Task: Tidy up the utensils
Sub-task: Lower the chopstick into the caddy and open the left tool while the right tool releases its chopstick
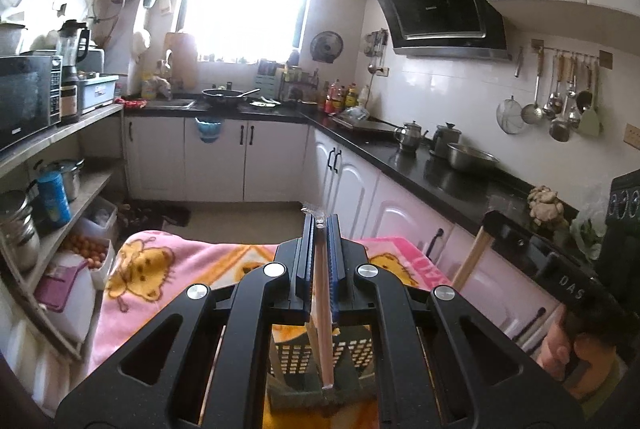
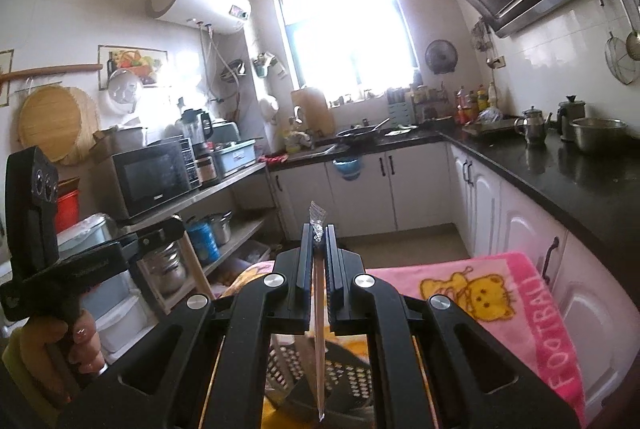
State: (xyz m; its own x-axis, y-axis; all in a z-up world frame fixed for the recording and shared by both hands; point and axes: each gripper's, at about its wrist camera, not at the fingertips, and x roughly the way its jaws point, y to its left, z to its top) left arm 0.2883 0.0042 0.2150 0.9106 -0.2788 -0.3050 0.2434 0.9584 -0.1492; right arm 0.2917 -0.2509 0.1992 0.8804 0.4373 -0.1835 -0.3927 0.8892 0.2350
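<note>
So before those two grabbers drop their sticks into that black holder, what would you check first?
1. Left gripper shut on its wrapped chopsticks: ok.
2. Right gripper shut on its wrapped chopsticks: ok.
3. Black perforated holder beneath the left stick's lower end: ok.
4. Same holder under the right stick: ok.
5. Free room inside the holder: cannot tell, the grippers hide its opening.
6. Holder standing steady on the pink blanket: cannot tell.
</note>
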